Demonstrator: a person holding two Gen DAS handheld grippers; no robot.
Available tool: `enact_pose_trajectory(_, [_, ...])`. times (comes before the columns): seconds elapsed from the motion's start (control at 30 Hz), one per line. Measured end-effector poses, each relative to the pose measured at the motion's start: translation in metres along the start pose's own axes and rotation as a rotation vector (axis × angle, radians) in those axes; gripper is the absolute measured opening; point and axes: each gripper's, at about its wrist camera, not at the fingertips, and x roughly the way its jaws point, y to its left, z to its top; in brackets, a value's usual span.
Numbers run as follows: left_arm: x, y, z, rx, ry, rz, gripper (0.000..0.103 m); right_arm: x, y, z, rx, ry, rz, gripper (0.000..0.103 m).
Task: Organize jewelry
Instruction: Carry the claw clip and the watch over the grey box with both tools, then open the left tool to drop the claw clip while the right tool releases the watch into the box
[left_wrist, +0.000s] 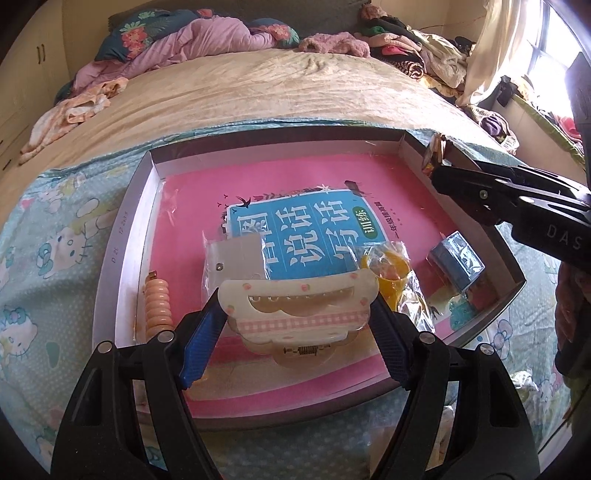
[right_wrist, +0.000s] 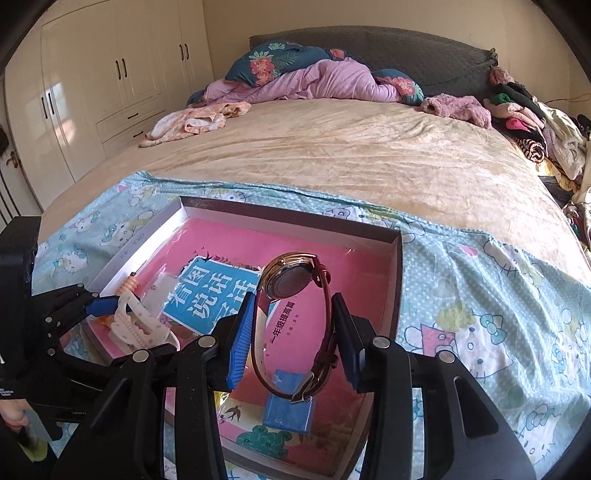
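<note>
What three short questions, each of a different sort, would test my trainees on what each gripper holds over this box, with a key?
1. True or false: the left gripper is shut on a cream hair claw clip.
2. Multiple choice: the right gripper holds a) a ring b) a watch c) a comb.
3. Fill in: the peach spiral hair tie lies inside the ____.

Key: 1 true; 2 b; 3 box.

Cream hair claw (left_wrist: 299, 310) with pink gingham stripe; dark-red-strapped watch (right_wrist: 295, 314).
</note>
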Motion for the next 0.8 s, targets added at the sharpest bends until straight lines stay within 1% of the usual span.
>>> enact_pose_trajectory(0.2, [0.001, 0.001, 0.000, 0.004, 0.002, -0.001, 0.068, 0.020, 0.004, 0.001, -0.018, 0.051, -0.002, 0.040])
enact_pose_trajectory(0.3, [0.002, 0.002, -0.001, 0.004, 0.004, 0.003, 0.075, 0.027, 0.004, 0.002, -0.019, 0.067, -0.004, 0.040])
enact_pose_trajectory(0.47, [0.001, 0.005, -0.003, -0.005, 0.007, 0.003, 0.076, 0.036, 0.004, 0.000, -0.005, 0.094, 0.003, 0.040])
enact_pose_trajectory(0.57, [-0.002, 0.006, -0.003, -0.012, 0.001, 0.001, 0.076, 0.038, 0.004, -0.001, 0.006, 0.108, 0.011, 0.041])
enact_pose_trajectory(0.6, [-0.003, 0.006, -0.003, -0.014, -0.001, 0.002, 0.077, 0.038, 0.003, -0.001, 0.010, 0.110, 0.012, 0.043])
enact_pose_trajectory(0.8, [-0.009, 0.009, -0.004, -0.031, -0.011, -0.002, 0.077, 0.033, 0.004, -0.002, 0.023, 0.099, 0.011, 0.048])
